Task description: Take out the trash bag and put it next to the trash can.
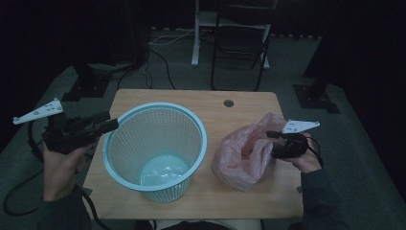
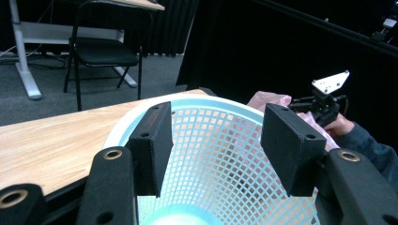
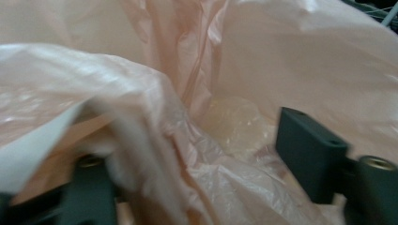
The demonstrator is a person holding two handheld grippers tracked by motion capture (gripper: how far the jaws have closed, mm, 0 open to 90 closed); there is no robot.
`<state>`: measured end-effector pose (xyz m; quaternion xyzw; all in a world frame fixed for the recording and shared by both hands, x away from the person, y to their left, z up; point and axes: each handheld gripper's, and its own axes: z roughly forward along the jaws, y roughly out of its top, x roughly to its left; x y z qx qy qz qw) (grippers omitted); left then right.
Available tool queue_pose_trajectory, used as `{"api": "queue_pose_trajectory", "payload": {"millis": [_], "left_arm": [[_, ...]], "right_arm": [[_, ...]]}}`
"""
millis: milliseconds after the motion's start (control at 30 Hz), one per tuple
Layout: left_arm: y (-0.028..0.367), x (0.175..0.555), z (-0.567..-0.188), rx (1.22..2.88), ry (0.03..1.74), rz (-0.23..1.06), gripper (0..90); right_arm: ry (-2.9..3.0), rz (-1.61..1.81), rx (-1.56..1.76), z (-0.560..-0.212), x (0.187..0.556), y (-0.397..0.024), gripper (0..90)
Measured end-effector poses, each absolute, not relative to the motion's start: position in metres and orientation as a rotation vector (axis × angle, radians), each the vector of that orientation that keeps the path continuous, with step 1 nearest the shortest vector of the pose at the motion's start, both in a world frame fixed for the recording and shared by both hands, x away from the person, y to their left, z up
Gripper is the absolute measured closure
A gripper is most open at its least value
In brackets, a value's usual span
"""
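Observation:
A light blue mesh basket [image 1: 158, 107] stands upright on the left half of the wooden table [image 1: 239, 201]. My left gripper [image 1: 111, 125] is held level at the basket's left rim, open, with nothing between its jaws. In the left gripper view the basket [image 2: 220, 154] lies straight ahead of the left gripper [image 2: 216, 117]. A crumpled pink plastic bag [image 1: 244, 158] lies on the table to the right of the basket. My right gripper [image 1: 275, 143] is at the bag's right edge. Seen from the right gripper [image 3: 192, 145], the jaws stand apart, and the bag [image 3: 141, 93] drapes over the left jaw.
A black chair [image 1: 239, 38] and a white desk leg [image 1: 195, 33] stand on the floor beyond the table. Cables [image 1: 158, 62] run across the floor at the back left. A small round hole [image 1: 229, 103] sits near the table's far edge.

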<state>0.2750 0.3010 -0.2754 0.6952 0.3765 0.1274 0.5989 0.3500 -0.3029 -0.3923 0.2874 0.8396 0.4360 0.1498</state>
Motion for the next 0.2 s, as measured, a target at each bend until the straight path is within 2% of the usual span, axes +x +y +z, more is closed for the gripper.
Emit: {"api": "queue_pose_trajectory", "payload": {"millis": [100,200], "left_arm": [[0.3008,0.275,-0.2753,1.614,0.872,0.296,44.0],[0.2998,0.2755,-0.2751,1.617,0.87,0.294,44.1]], "right_arm": [[2.393,1.25,0.8,-0.3836,0.3425,-0.3074,20.5],[2.394,1.239,0.776,-0.3806,0.3384,-0.3077,19.3]]}}
